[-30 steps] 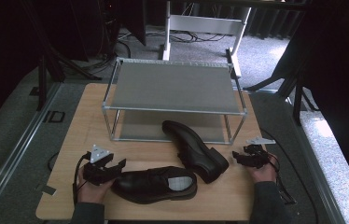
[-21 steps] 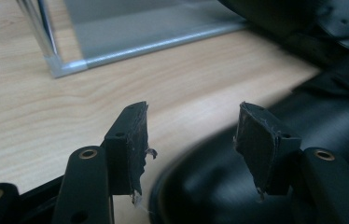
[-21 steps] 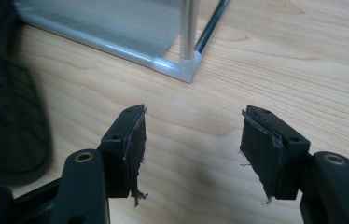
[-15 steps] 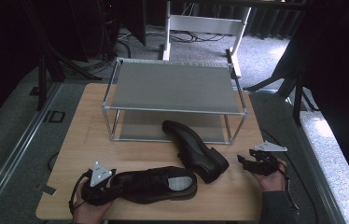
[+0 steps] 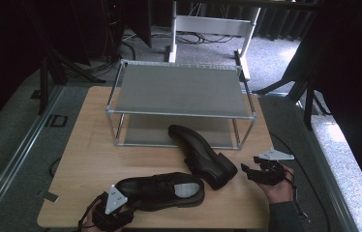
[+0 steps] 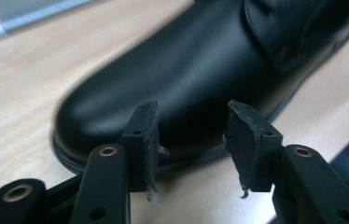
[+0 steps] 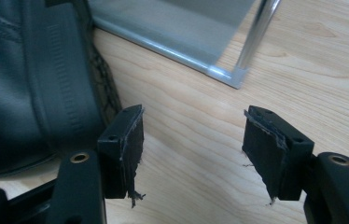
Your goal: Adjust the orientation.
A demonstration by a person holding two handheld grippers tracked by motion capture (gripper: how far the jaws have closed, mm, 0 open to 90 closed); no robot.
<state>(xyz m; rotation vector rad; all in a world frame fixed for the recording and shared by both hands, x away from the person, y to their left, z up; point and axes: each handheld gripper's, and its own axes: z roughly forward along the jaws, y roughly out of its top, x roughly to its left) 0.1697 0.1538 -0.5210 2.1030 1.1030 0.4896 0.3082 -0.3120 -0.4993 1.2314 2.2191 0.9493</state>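
Two black leather shoes lie on the wooden table (image 5: 92, 154). The near shoe (image 5: 162, 191) lies lengthwise, toe to the left, its pale insole showing. My left gripper (image 5: 126, 212) sits at the table's front edge just short of that toe, open; in the left gripper view the glossy toe (image 6: 172, 79) lies right beyond the parted tips (image 6: 191, 135). The second shoe (image 5: 201, 154) runs diagonally from the rack to the right. My right gripper (image 5: 249, 171) is open beside its heel; the heel (image 7: 28, 93) lies left of the tips (image 7: 191, 140), which hold nothing.
A two-tier metal shoe rack (image 5: 179, 92) stands at the back of the table; its corner post (image 7: 256, 37) and lower shelf (image 7: 172, 23) lie ahead of the right gripper. Bare wood lies left of the shoes. Grey carpet and dark stands surround the table.
My left gripper has drawn back toward the front edge, now below the near shoe's toe. My right gripper has shifted slightly toward the person. Both shoes stayed put.
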